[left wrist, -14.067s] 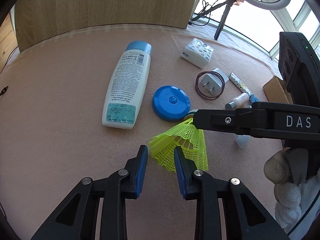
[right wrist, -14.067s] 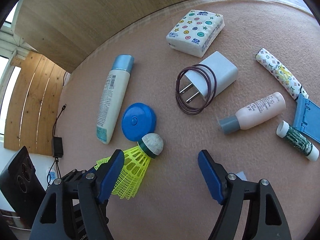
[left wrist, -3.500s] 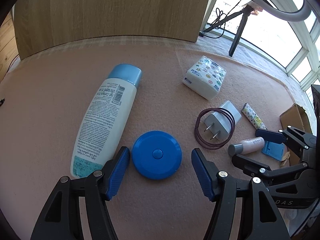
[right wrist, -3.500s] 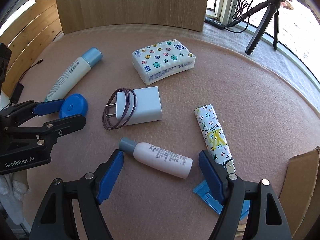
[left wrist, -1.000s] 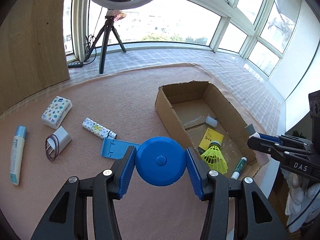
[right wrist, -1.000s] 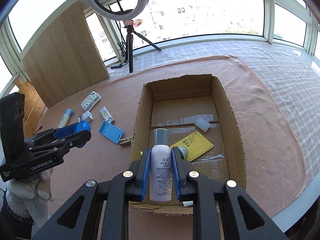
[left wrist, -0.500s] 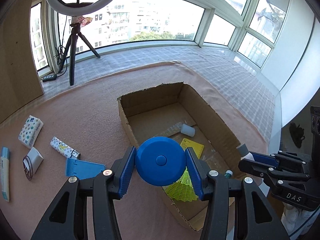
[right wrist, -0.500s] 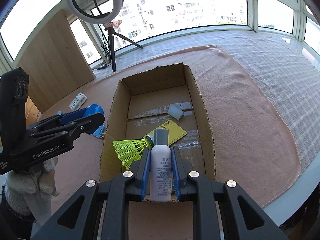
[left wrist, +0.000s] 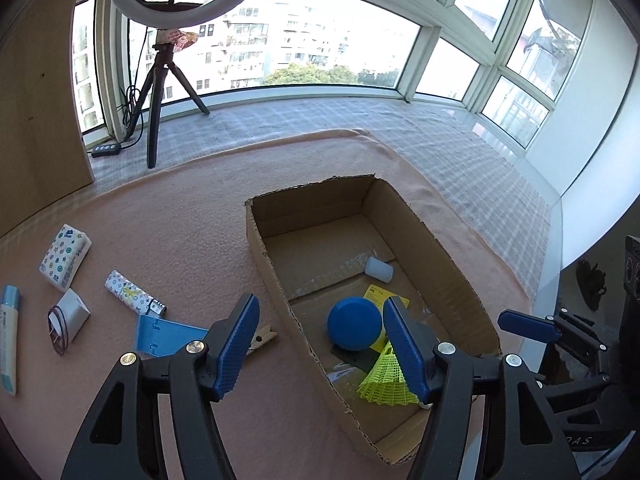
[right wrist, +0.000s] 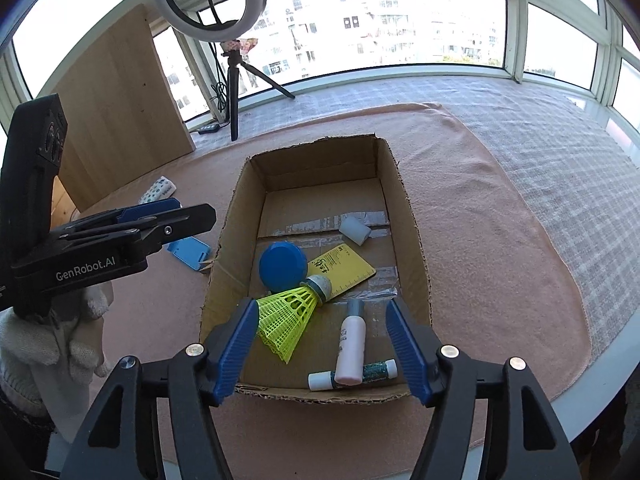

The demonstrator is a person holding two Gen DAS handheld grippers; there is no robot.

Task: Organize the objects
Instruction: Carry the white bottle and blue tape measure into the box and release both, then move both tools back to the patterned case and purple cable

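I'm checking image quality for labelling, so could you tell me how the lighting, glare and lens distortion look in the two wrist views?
Left wrist view: windows blown out white, fisheye bends the window frames, cardboard box interior shaded yet readable. Right wrist view: same bright backlight, sun glints off tape on the box floor, the yellow shuttlecock and pink bottle are sharp, dark vignette in the corners.

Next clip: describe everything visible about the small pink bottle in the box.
The small pink bottle looks like smooth pale-pink plastic with a grey cap and dark print too small to read. It lies on its side inside the cardboard box, near the front wall, cap pointing towards the yellow shuttlecock. Its base rests across a green glittery tube with white ends. No tool touches it.
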